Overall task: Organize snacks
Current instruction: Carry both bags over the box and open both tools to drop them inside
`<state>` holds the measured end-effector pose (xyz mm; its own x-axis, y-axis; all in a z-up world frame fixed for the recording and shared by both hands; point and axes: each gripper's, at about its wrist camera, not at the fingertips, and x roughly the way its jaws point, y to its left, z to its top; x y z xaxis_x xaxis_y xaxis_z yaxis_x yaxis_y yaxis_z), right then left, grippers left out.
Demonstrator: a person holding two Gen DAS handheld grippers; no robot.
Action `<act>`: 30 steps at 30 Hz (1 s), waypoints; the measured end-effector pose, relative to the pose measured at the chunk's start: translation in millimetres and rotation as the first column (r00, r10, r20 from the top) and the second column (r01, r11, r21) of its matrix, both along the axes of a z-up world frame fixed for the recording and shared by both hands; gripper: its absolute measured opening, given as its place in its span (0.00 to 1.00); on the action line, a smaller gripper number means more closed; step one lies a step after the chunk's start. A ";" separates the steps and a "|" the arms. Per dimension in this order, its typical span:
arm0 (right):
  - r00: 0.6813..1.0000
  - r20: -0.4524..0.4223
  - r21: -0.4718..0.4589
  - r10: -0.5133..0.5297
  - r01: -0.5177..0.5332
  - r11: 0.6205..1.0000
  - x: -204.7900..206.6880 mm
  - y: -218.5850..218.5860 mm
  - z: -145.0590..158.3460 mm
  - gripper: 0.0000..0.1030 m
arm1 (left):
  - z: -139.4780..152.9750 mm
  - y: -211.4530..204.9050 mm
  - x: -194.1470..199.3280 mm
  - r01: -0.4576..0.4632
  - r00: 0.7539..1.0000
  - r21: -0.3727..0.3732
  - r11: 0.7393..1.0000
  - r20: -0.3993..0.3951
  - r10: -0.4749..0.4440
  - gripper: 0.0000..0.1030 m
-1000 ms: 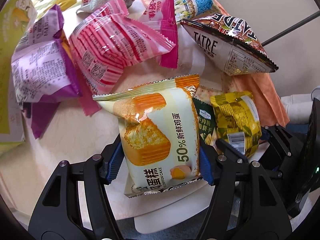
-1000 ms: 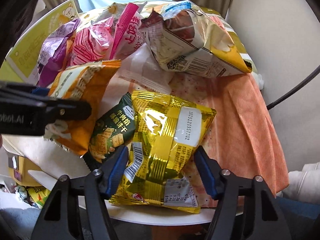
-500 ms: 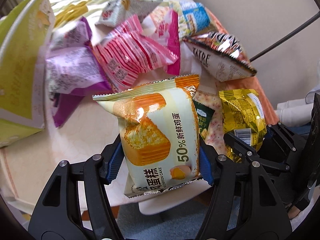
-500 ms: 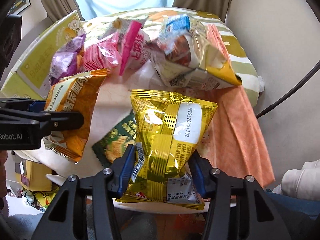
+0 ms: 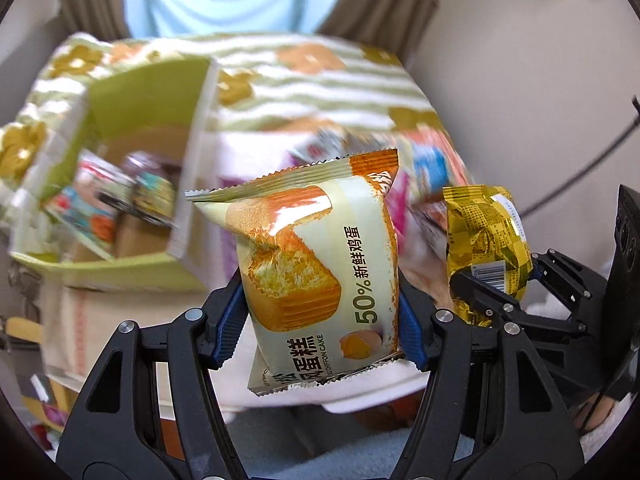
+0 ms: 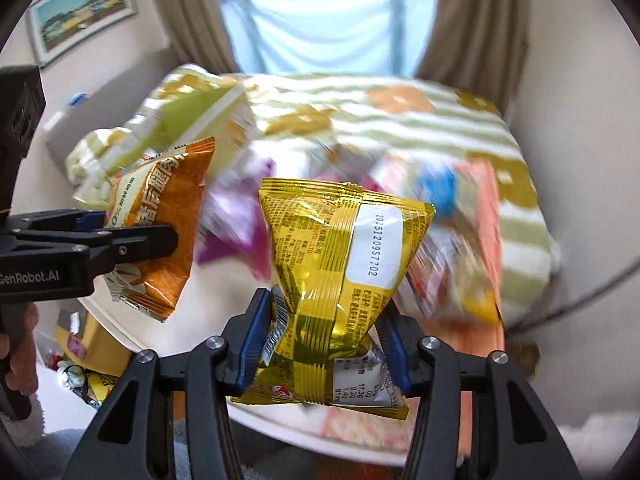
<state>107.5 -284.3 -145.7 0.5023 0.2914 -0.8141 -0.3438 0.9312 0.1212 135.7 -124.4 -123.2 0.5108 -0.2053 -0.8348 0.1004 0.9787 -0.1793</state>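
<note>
My left gripper (image 5: 320, 320) is shut on a cream and orange chiffon cake packet (image 5: 316, 264), held upright in the air. In the right wrist view the same packet (image 6: 168, 232) shows its orange back, gripped by the left gripper (image 6: 140, 232) at the left edge. My right gripper (image 6: 324, 344) is shut on a yellow foil snack bag (image 6: 344, 272), its waist pinched between the blue pads. The left wrist view shows that bag (image 5: 486, 236) and the right gripper (image 5: 516, 284) at the right. Both packets hang above the table.
A green cardboard box (image 5: 120, 272) with several packets inside stands at the left. A blurred pile of pink, purple and blue snack packets (image 6: 440, 240) lies on the white round table (image 6: 280, 424), beside an orange cloth (image 6: 484, 340). Behind lies a striped flowered blanket (image 6: 400, 128).
Both grippers have risen from the table with their packets and tilted up, so the window and the green box come into view. The right jaws have pinched the yellow bag tighter.
</note>
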 end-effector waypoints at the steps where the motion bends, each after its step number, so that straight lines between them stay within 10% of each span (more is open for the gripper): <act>1: 1.000 0.007 0.006 0.018 -0.018 1.000 6.0 7.1 3.5 0.47 | 8.4 9.8 0.7 -0.022 1.000 0.008 1.000 0.019 0.021 0.60; 15: 0.986 0.084 0.046 0.143 -0.147 0.988 91.8 144.2 41.4 0.47 | 42.8 155.9 76.1 -0.165 0.984 0.023 0.986 0.079 0.162 0.60; 30: 0.996 -0.059 0.039 0.064 -0.062 0.997 185.6 261.9 1.4 0.47 | -23.3 267.8 209.4 -0.089 0.992 0.072 0.993 -0.088 0.095 0.60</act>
